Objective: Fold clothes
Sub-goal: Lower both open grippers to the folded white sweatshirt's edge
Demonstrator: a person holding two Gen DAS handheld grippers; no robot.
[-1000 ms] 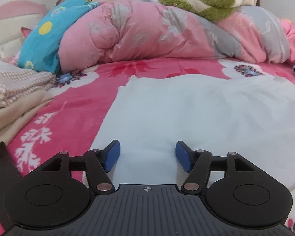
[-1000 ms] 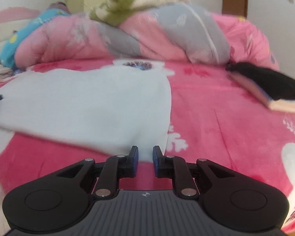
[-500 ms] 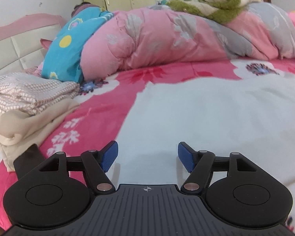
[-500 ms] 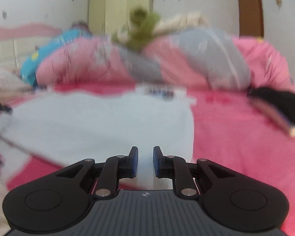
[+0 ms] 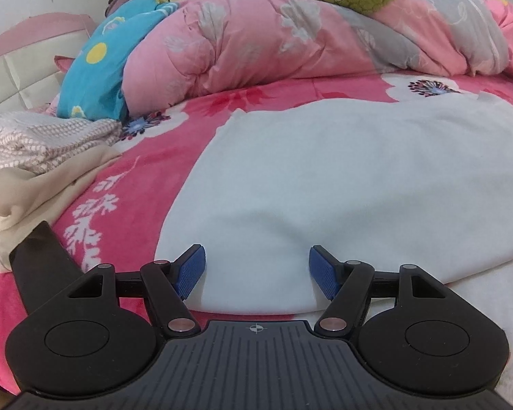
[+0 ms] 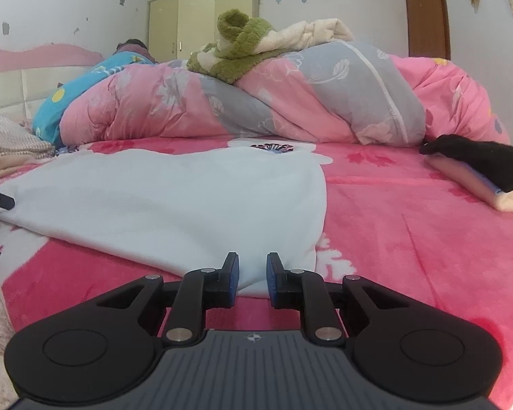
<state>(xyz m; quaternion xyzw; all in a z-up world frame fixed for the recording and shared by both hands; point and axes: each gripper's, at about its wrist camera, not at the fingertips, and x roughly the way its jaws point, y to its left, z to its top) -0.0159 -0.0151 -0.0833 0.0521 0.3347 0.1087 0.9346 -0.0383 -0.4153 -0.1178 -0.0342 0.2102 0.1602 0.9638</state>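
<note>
Centrally on pink floral bed cover (image 5: 95,212): pale blue-white soft garment (image 5: 342,184), long axis left-right. Left gripper (image 5: 256,270) wide open over near-left hem; right gripper (image 6: 253,273), narrow gap, empty, at near-right corner.

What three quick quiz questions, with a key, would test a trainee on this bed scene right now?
1. True or false: the left gripper is clamped on the white garment.
2. Which gripper has the narrower jaw gap? A) left B) right gripper
3. Fill in: the green plush item lies on top of the ____.

Key:
1. False; its jaws stand wide apart at the near edge of the cloth, gripping nothing.
2. B; its fingers are close together, with a gap showing between them, at the garment's near corner.
3. Pink and grey quilt.
</note>
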